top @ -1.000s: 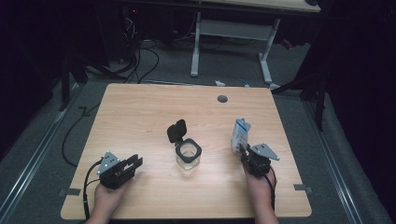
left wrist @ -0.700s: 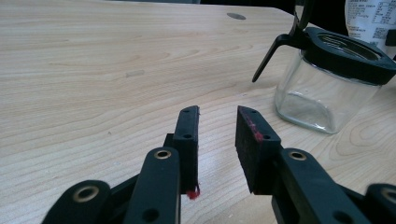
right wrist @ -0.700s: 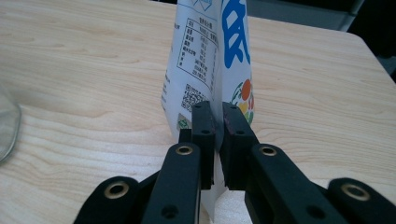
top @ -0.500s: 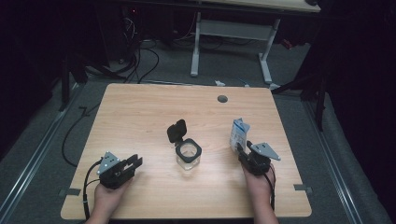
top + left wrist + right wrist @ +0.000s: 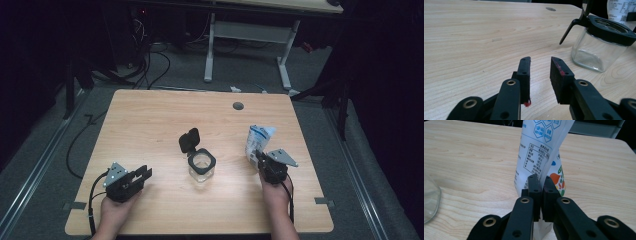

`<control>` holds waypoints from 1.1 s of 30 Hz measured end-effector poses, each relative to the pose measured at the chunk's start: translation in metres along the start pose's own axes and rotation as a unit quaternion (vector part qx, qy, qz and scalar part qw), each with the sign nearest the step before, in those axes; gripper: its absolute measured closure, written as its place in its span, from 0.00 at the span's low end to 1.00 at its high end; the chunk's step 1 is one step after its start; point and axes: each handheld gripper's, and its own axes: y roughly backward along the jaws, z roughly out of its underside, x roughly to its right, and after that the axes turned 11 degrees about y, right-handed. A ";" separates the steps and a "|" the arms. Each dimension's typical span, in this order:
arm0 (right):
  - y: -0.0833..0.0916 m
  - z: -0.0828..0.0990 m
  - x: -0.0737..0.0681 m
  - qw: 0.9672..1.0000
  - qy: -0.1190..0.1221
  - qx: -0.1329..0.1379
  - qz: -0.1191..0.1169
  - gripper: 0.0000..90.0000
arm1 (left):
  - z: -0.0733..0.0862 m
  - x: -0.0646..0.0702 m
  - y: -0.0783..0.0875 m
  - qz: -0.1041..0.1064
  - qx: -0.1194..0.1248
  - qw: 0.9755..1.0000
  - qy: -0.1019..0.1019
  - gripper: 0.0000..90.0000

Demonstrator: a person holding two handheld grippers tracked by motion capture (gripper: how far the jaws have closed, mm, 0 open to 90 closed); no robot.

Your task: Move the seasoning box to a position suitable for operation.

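Jar [image 5: 202,166]: clear glass, looks empty, black lid flipped open; between my grippers.
Pouch [image 5: 541,152]: upright, just beyond my right gripper [image 5: 540,182], whose jaws have just closed, pinching its edge.
Left gripper [image 5: 539,66]: released, holding nothing.

The table [image 5: 150,125] is pale wood-grain laminate, smooth with a soft sheen. At its centre the jar [image 5: 202,170] is clear, glossy glass; its collar and flip lid [image 5: 189,140] are matt black plastic. At three o'clock from the jar, the pouch [image 5: 541,152] looks like smooth printed film, white and faintly shiny, creased where matt black plastic jaws pinch it. The left gripper [image 5: 540,75] has the same matt plastic, with dull, slightly rough pads [image 5: 557,75] scuffed red.
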 end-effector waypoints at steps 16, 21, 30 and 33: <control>0.011 -0.008 0.007 0.998 0.029 -0.037 -0.036 0.98 | 0.001 0.001 -0.002 0.014 -0.002 1.000 -0.004 0.75; 0.016 -0.011 0.011 0.997 0.031 -0.050 -0.059 0.98 | 0.000 0.002 -0.003 0.031 -0.003 0.999 -0.009 0.69; 0.020 -0.023 0.012 0.991 0.050 -0.084 -0.087 0.99 | 0.000 0.004 -0.004 0.047 -0.005 0.999 -0.012 0.65; 0.022 -0.028 0.010 0.989 0.060 -0.096 -0.093 0.99 | 0.001 0.005 -0.005 0.053 -0.005 0.998 -0.016 0.65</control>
